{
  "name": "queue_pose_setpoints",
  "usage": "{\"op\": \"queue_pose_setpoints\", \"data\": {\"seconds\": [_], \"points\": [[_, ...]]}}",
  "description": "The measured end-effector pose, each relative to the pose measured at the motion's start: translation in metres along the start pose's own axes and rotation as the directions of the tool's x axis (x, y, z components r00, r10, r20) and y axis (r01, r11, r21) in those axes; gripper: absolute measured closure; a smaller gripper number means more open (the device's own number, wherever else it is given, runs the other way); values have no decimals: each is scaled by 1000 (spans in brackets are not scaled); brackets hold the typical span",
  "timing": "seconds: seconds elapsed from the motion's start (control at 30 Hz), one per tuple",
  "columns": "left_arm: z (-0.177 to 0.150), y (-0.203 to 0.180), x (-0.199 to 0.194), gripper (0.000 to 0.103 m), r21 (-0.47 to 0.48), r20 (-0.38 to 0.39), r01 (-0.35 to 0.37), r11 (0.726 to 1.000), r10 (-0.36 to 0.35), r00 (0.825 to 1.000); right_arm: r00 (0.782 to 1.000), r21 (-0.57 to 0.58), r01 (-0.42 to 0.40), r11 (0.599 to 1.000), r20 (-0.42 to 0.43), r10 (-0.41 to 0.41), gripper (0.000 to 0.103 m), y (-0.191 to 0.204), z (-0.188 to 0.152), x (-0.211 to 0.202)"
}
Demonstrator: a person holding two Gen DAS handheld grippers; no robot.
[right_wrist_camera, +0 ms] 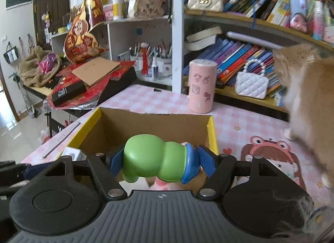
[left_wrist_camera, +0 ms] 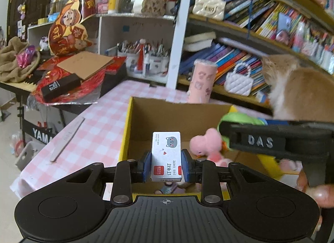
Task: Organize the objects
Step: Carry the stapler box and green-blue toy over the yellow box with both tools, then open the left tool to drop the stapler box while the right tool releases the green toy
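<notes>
My left gripper is shut on a small white staples box with a grey cat print, held over the open cardboard box with yellow outer sides. A pink plush toy lies inside that box at the right. My right gripper is shut on a green plastic toy with a blue end, held sideways between the blue pads above the same cardboard box. The right gripper's black body shows at the right of the left wrist view, with a hand below it.
The box stands on a pink checked tablecloth. A pink cylinder stands behind it. An orange cat sits at the right on the table. A grey nail file lies left of the box. Bookshelves fill the back; a cluttered keyboard stand is at the left.
</notes>
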State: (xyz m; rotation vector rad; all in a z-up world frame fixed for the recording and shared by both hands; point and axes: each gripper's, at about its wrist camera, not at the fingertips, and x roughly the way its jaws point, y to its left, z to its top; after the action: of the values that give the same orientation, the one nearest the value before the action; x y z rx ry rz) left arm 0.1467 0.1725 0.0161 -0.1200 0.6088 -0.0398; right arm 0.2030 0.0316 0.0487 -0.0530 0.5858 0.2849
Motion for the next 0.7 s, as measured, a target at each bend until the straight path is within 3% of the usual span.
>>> {"op": "queue_pose_setpoints", "data": {"seconds": [0.23, 0.7], "points": [[0, -1, 34, 75, 18, -78, -64, 998, 65, 995, 991, -31, -82, 996, -109, 79, 31, 11, 6, 59], [1, -8, 46, 74, 49, -110, -101, 994, 106, 988, 967, -85, -162, 983, -212, 141, 30, 31, 5, 91]]}}
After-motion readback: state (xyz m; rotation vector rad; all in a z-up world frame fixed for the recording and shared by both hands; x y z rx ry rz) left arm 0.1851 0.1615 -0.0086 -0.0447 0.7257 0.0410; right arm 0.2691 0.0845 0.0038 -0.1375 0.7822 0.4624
